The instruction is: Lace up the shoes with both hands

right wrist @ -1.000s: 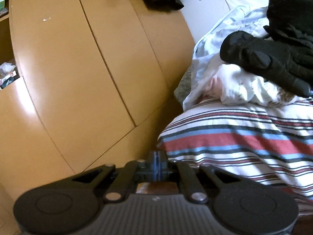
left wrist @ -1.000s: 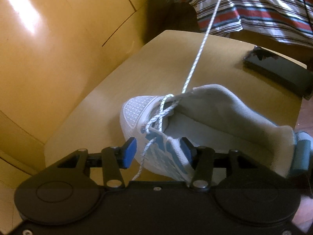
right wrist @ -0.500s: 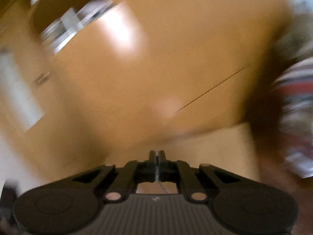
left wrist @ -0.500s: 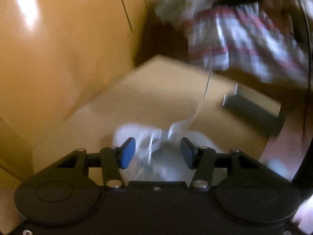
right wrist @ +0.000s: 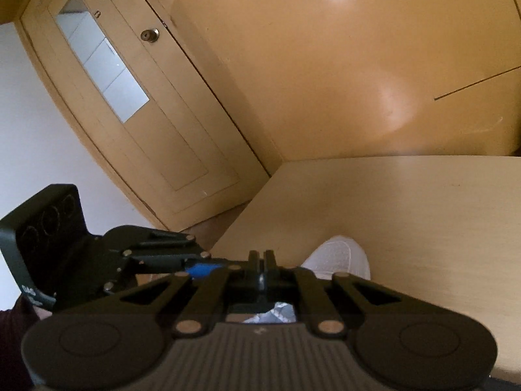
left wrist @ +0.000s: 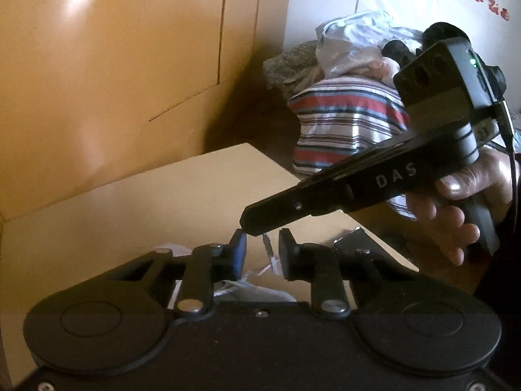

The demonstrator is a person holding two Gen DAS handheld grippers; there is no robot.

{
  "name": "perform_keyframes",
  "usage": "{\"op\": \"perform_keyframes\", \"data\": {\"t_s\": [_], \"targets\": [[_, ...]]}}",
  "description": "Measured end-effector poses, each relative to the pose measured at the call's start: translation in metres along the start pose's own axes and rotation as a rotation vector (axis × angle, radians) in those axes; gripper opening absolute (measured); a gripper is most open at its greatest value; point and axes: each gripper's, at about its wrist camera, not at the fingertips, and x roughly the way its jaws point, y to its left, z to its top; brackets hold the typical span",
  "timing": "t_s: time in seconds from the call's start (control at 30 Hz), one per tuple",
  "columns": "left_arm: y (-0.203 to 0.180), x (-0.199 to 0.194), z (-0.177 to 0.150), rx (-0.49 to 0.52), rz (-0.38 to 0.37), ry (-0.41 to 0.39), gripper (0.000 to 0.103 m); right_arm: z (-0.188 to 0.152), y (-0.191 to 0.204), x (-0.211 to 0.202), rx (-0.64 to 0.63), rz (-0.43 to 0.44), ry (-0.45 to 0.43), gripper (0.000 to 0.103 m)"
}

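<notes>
Shoe (right wrist: pixel 338 255) on bench (right wrist: pixel 407 202): lace tip (left wrist: pixel 267 245) hangs between parted left hand-held gripper (left wrist: pixel 262 254); right hand-held gripper (right wrist: pixel 261 260) pressed together, contents unclear. Handoff step, likely; next, left pinches the tip.

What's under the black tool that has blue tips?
Under the left tool you can see bits of the white shoe and its lace. The tool's body covers the rest.

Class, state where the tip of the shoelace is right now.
In the left wrist view, the lace tip hangs between the open left tongs, just under the right tongs' nose, above the shoe.
</notes>
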Motion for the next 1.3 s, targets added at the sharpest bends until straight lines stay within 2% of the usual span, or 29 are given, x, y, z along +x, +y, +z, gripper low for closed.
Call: {"op": "perform_keyframes", "data": {"t_s": [0.1,0.13,0.2,0.27,0.33,0.37,0.47,0.53,0.67,0.7,0.73,0.77,1.03,1.3], "targets": [[0.006,-0.002,-0.001,-0.021,0.02,-0.016,0.001,0.0,0.004,0.003,0.016,0.019,-0.004,0.008],[0.01,-0.003,-0.001,-0.039,0.025,-0.023,0.001,0.0,0.006,0.002,0.013,0.014,-0.01,0.018],[0.018,-0.006,-0.001,-0.069,0.041,-0.037,0.001,0.002,0.007,-0.003,0.004,0.0,-0.032,0.031],[0.027,-0.009,-0.001,-0.103,0.05,-0.048,0.001,0.004,0.004,-0.012,-0.014,-0.021,-0.065,0.031],[0.037,-0.012,-0.002,-0.168,0.043,-0.064,0.001,0.0,0.01,-0.015,-0.144,-0.087,-0.068,0.033],[0.04,-0.013,-0.002,-0.188,0.035,-0.069,0.001,-0.001,0.012,-0.015,-0.169,-0.099,-0.067,0.033],[0.042,-0.011,0.0,-0.217,0.008,-0.07,0.001,-0.024,0.036,0.005,-0.418,-0.197,-0.031,0.034],[0.042,-0.01,0.001,-0.246,-0.024,-0.074,0.001,-0.034,0.045,0.017,-0.506,-0.221,-0.008,0.034],[0.043,-0.008,0.002,-0.26,-0.043,-0.068,0.001,-0.046,0.052,0.031,-0.598,-0.211,0.009,0.032],[0.044,-0.008,0.002,-0.265,-0.049,-0.066,0.001,-0.046,0.051,0.031,-0.586,-0.197,-0.005,0.029],[0.045,-0.008,0.002,-0.27,-0.062,-0.057,0.001,-0.045,0.049,0.032,-0.569,-0.192,-0.012,0.012],[0.045,-0.008,0.002,-0.268,-0.061,-0.057,0.001,-0.044,0.048,0.033,-0.559,-0.194,-0.013,0.005],[0.044,-0.009,0.003,-0.25,-0.043,-0.061,0.004,-0.045,0.043,0.031,-0.547,-0.205,0.013,0.004],[0.052,-0.009,0.002,-0.308,-0.057,-0.088,0.0,-0.046,0.049,0.045,-0.557,-0.209,0.024,0.004]]}}
